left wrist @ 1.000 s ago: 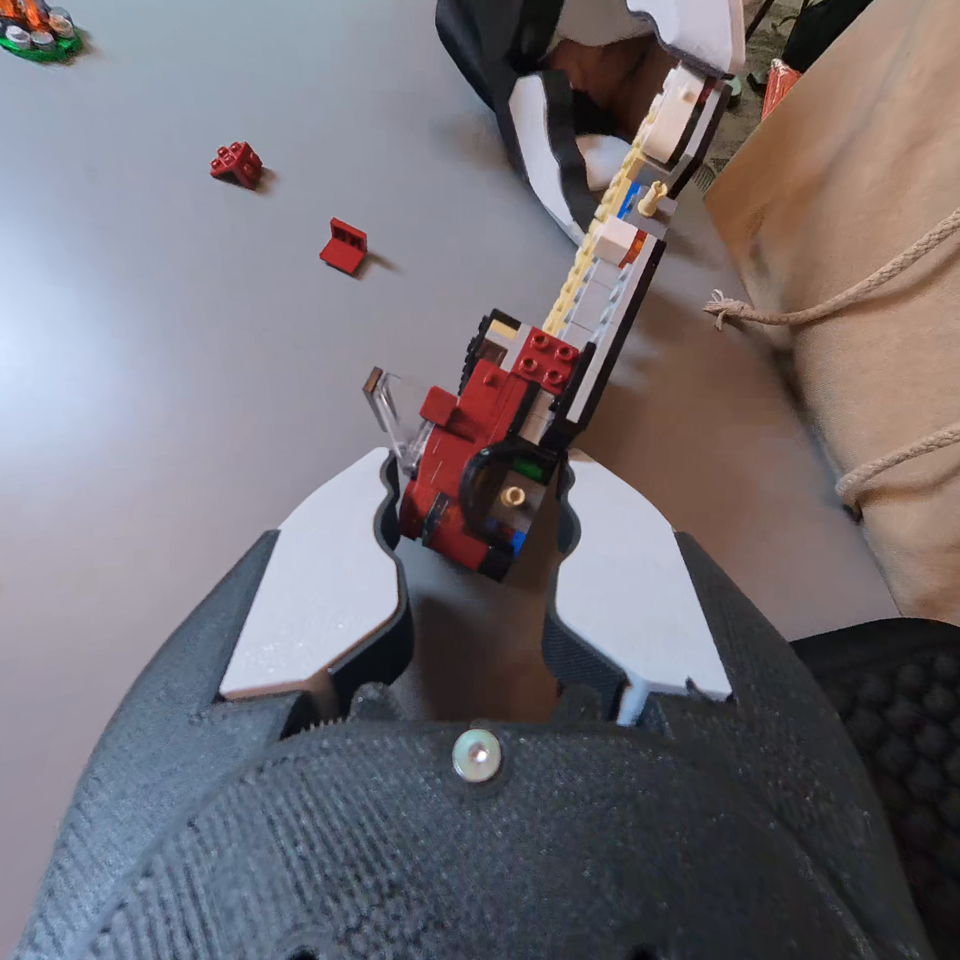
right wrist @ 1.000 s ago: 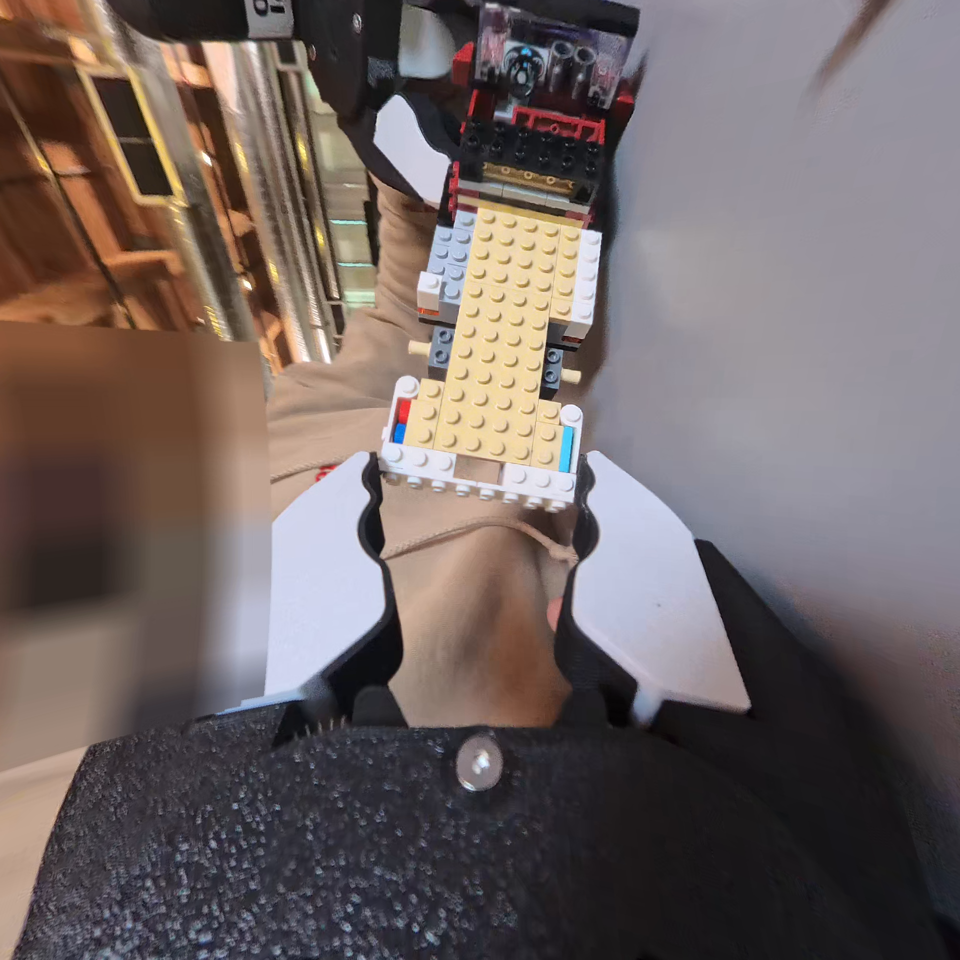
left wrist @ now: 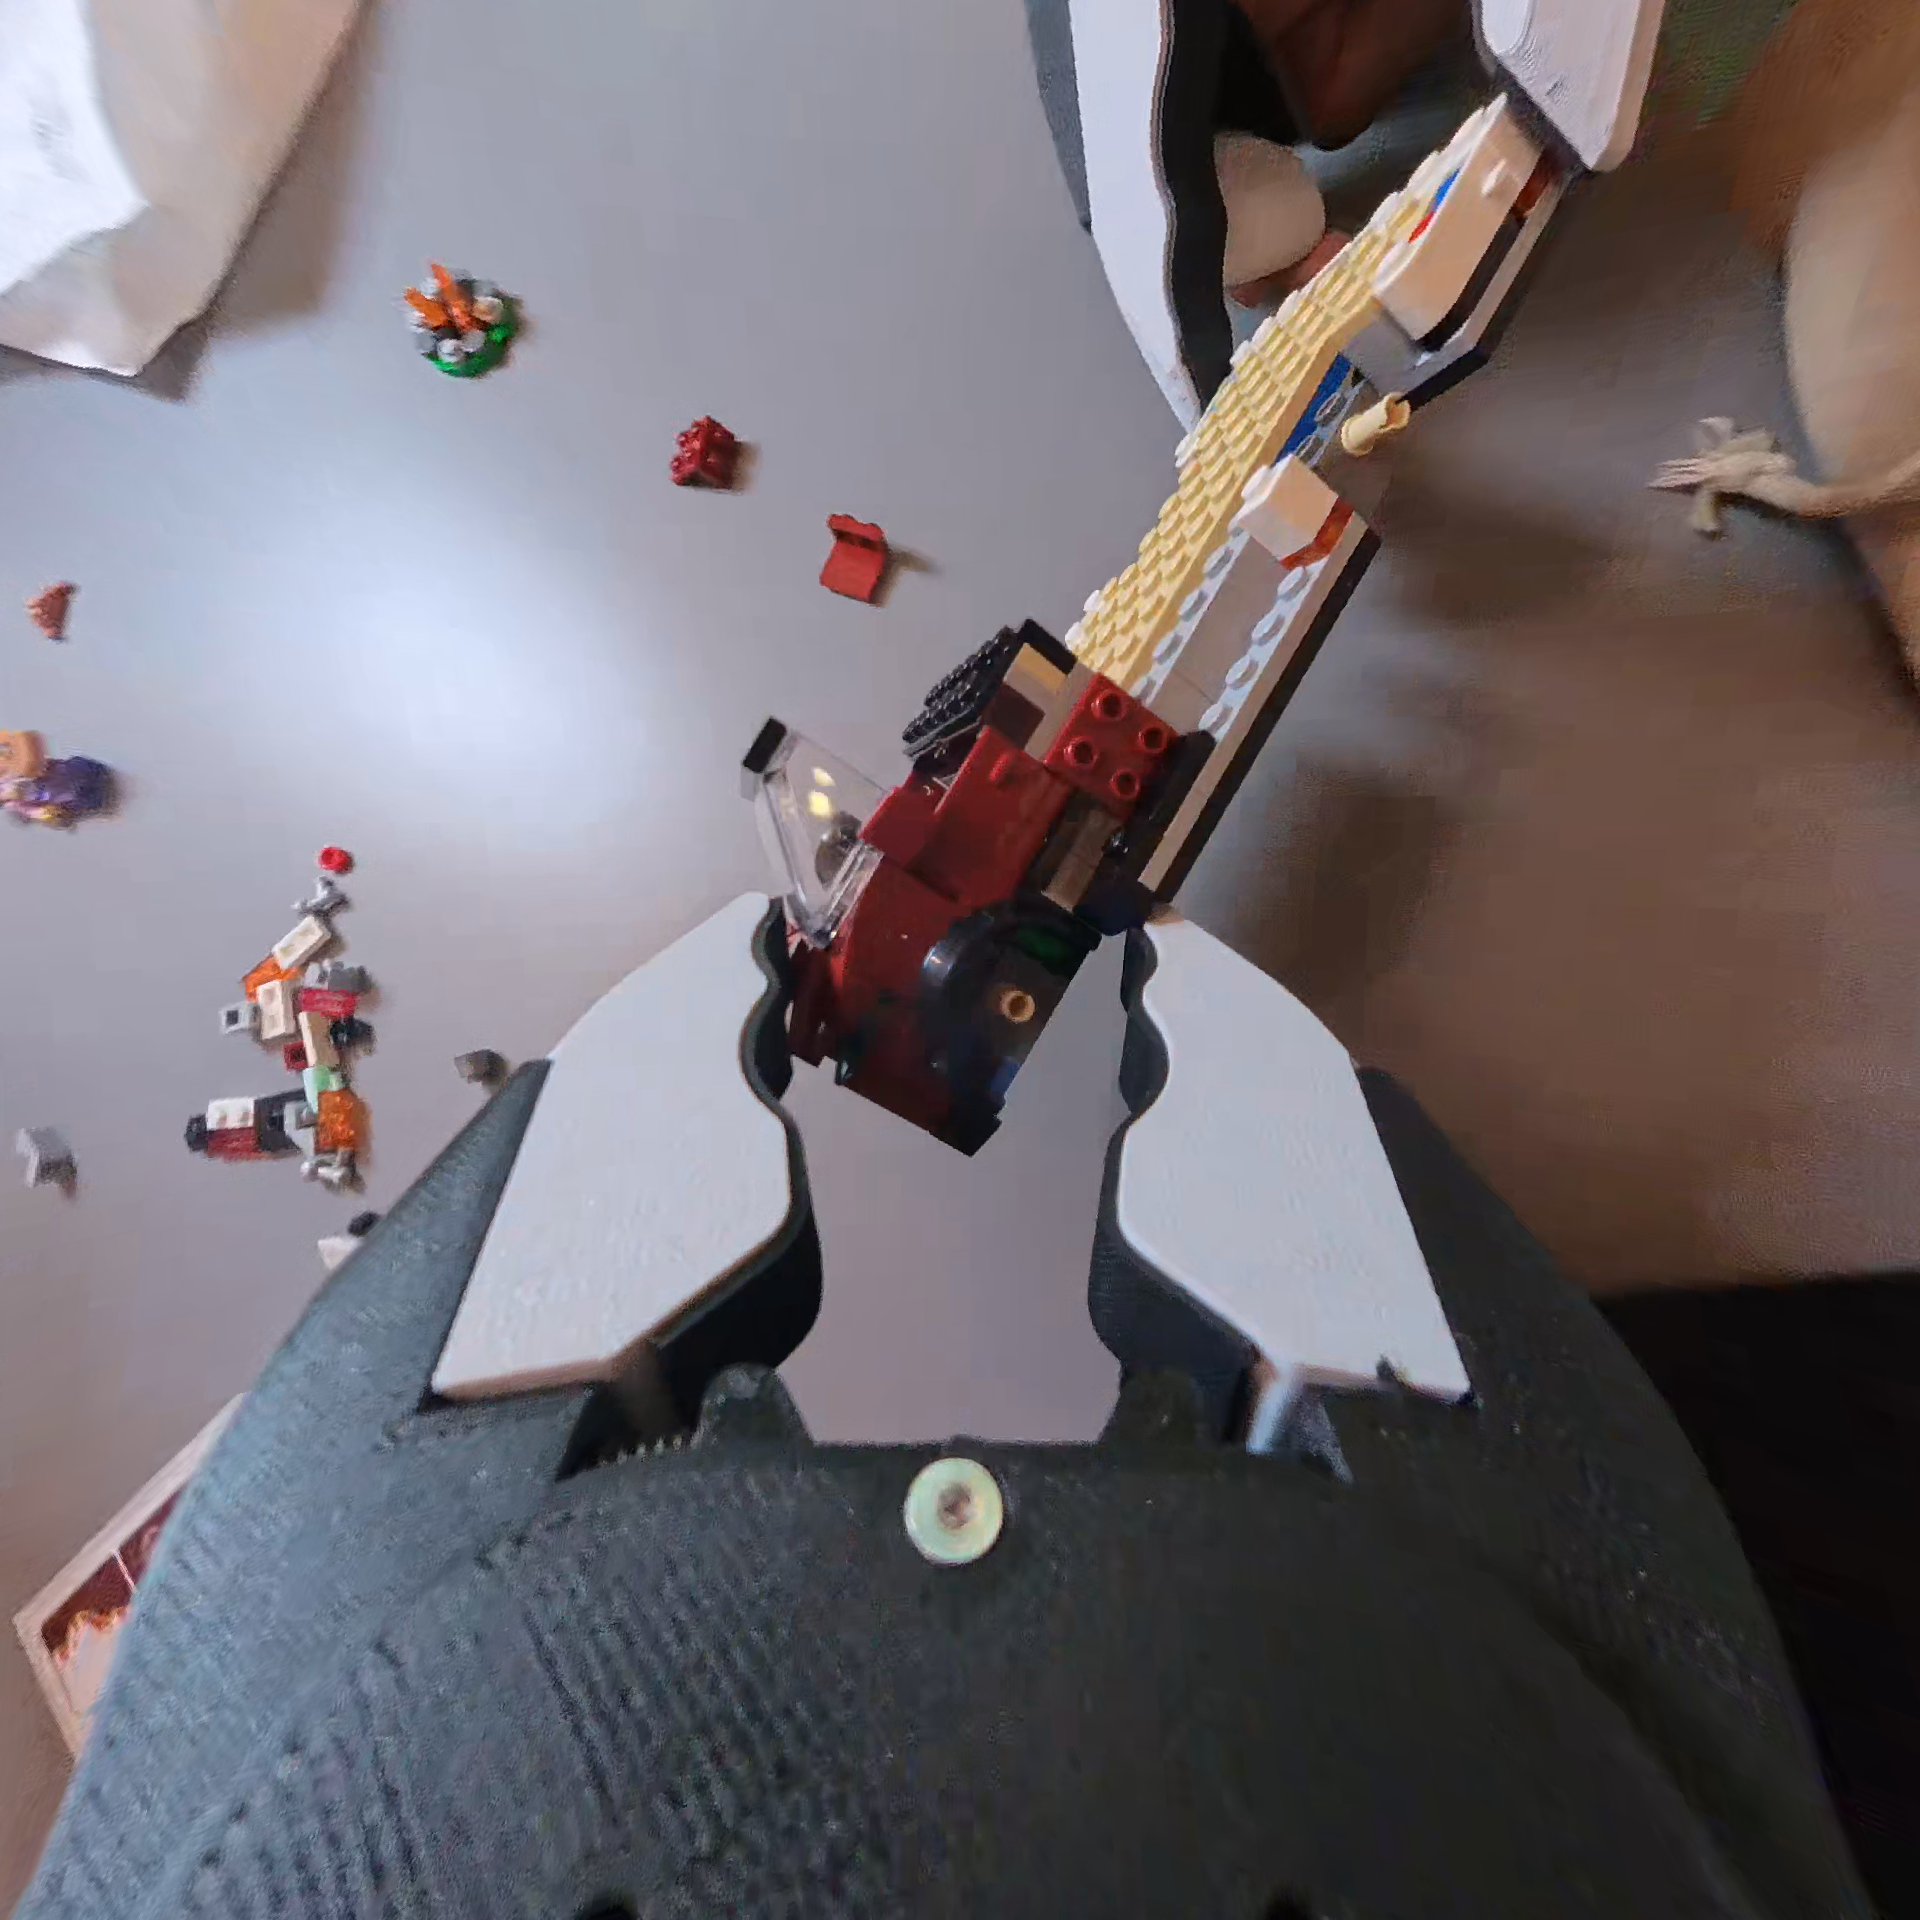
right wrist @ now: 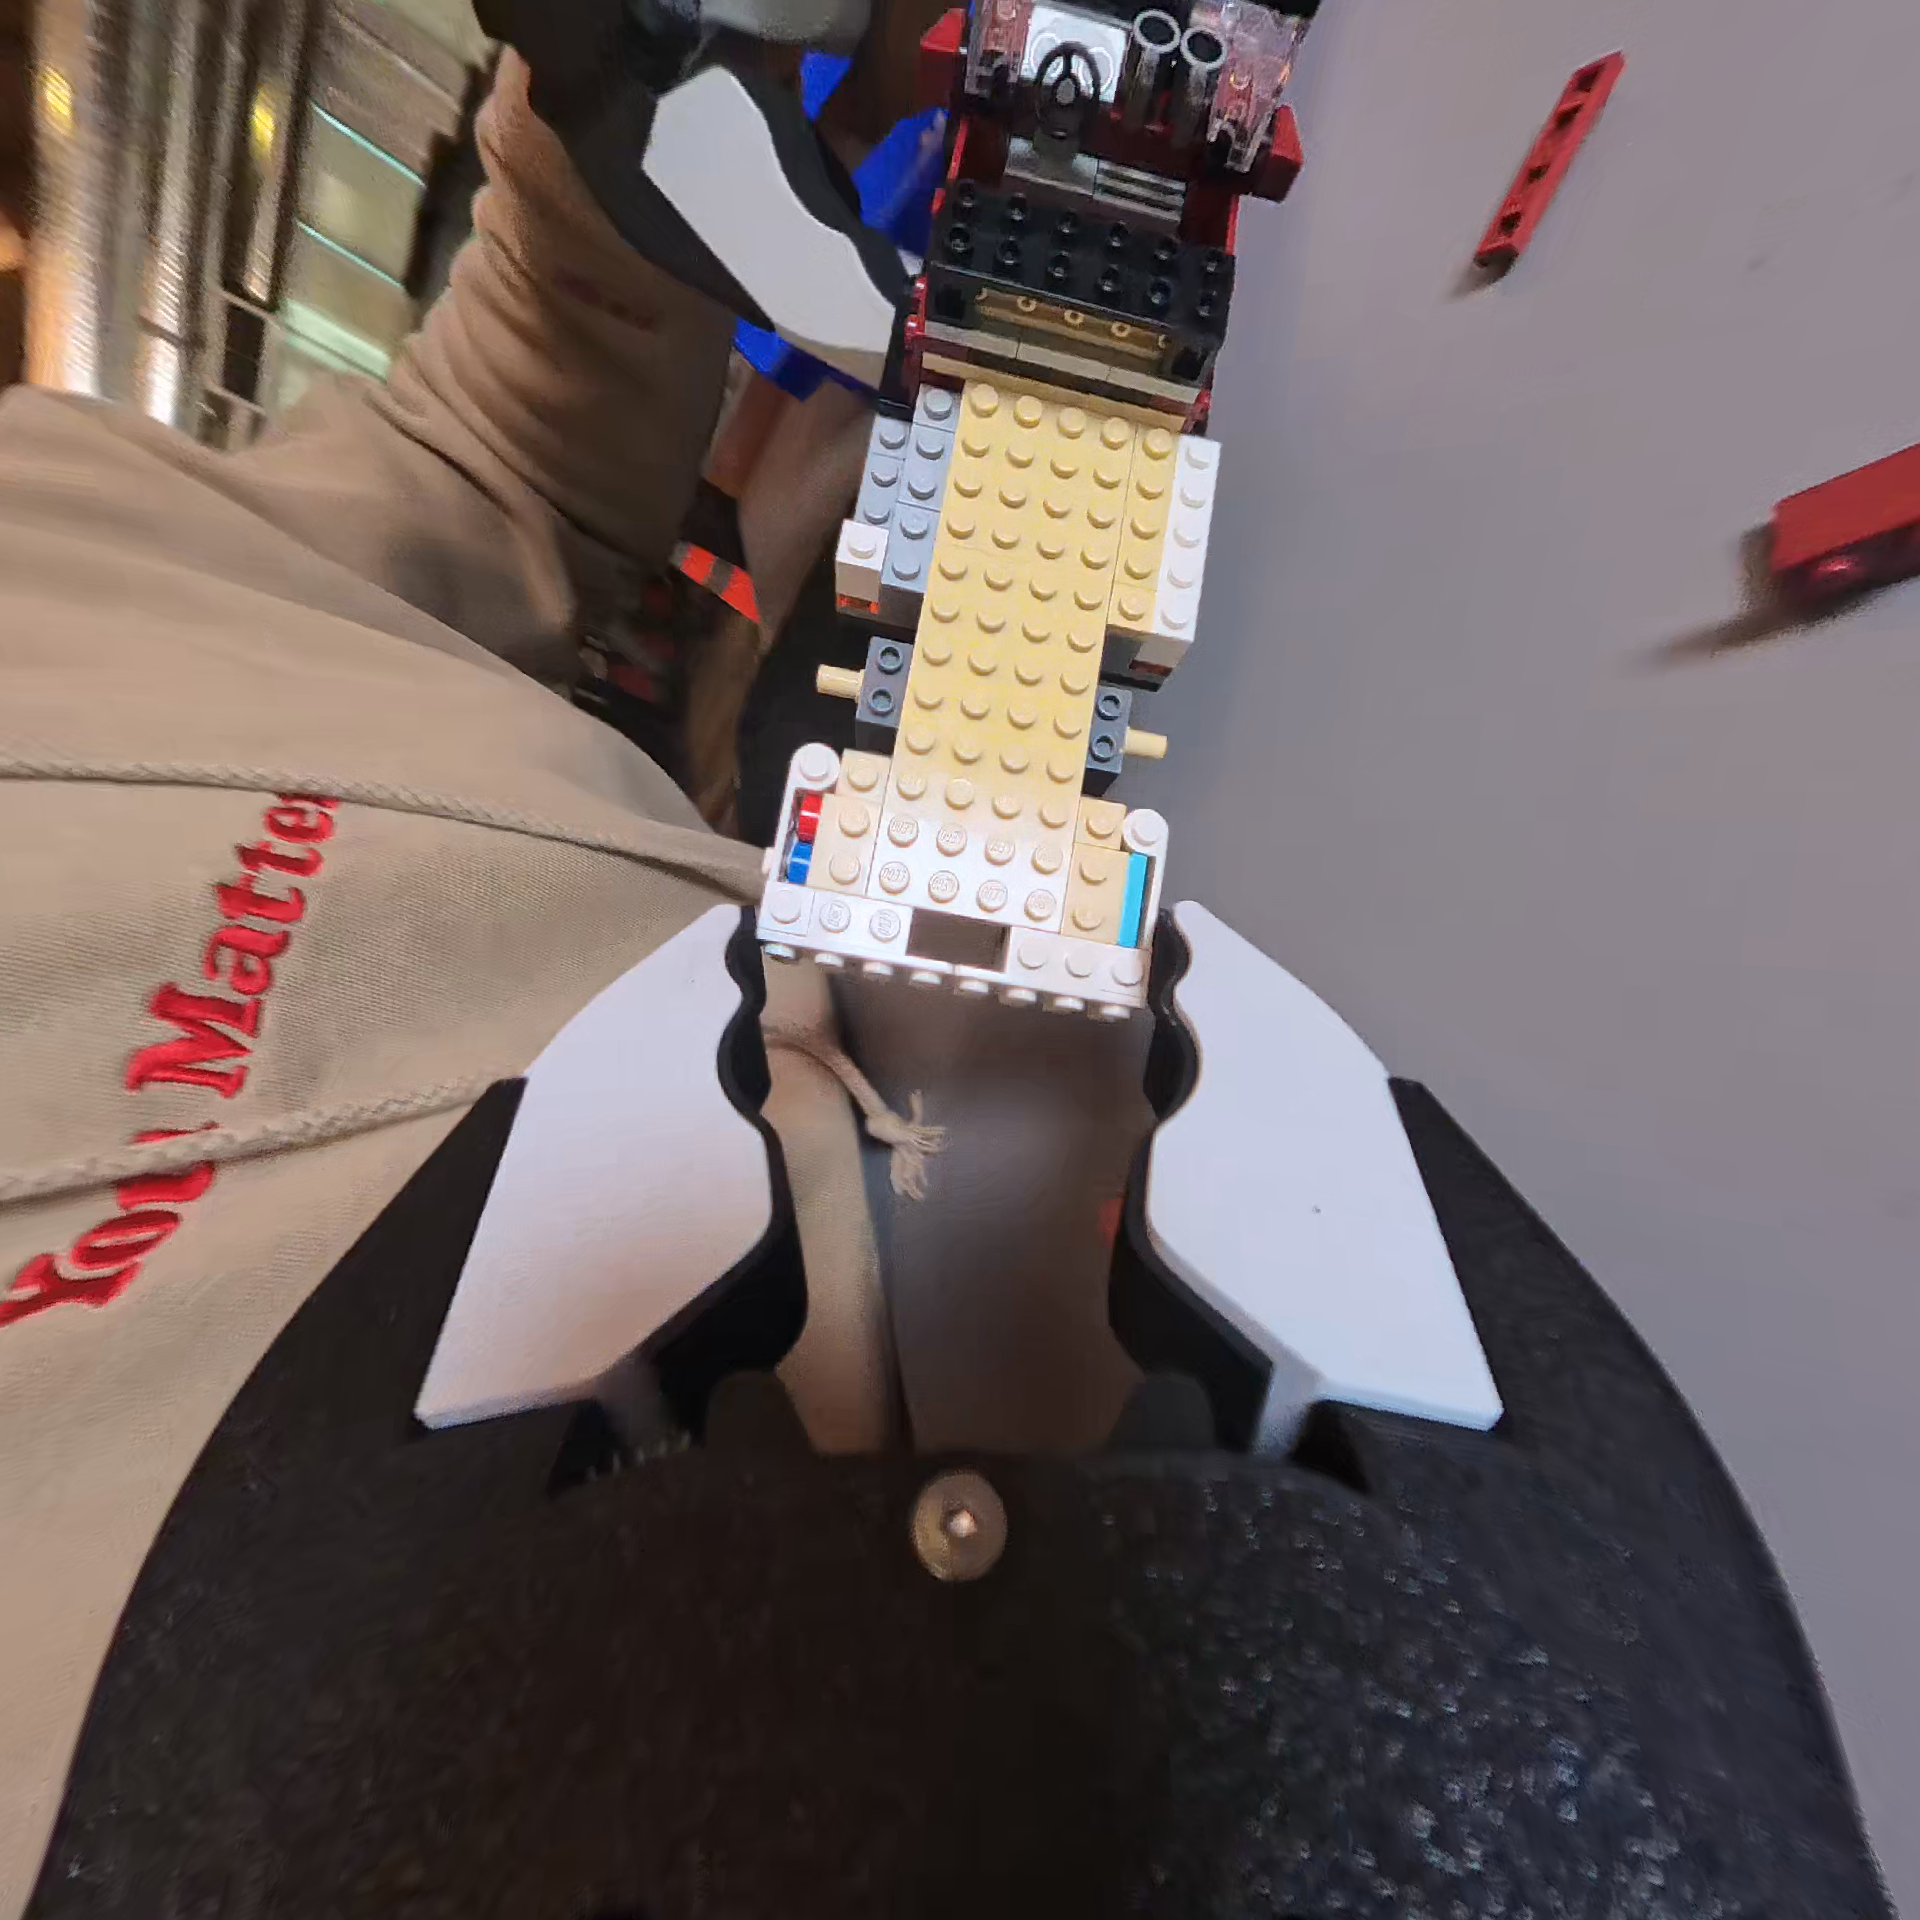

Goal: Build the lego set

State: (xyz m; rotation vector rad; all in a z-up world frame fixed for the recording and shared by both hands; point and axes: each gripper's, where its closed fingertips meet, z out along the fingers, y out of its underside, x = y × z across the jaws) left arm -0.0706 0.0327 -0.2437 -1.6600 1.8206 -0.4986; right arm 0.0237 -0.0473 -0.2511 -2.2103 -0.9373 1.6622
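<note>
A brick-built truck [left wrist: 987,883] with a dark red cab, clear windscreen and long tan bed hangs in the air between both grippers above the grey table [left wrist: 468,675]. My left gripper [left wrist: 951,935] is shut on the cab end. Its left pad presses the red front, and its right fingertip [left wrist: 1153,935] meets the black chassis corner. The truck sits tilted in this grasp. In the right wrist view my right gripper [right wrist: 956,945] is shut on the white rear end of the truck [right wrist: 1018,623], with a pad on each side. One finger [right wrist: 748,187] of the left gripper shows beside the cab.
Loose pieces lie on the table: a red brick [left wrist: 707,452], a red part [left wrist: 854,558], a small orange-and-green build [left wrist: 462,322], a pile of mixed bricks [left wrist: 301,1039] and red plates [right wrist: 1849,530]. A person's beige hoodie [right wrist: 260,831] is close on the left, with its drawstring [left wrist: 1745,478] hanging. One gripper's finger ends stand about 12 cm off the other's.
Both grippers have kept hold of the truck. The left view has pulled back and turned, so more loose bricks show. The cab sits more tilted between the left pads.
</note>
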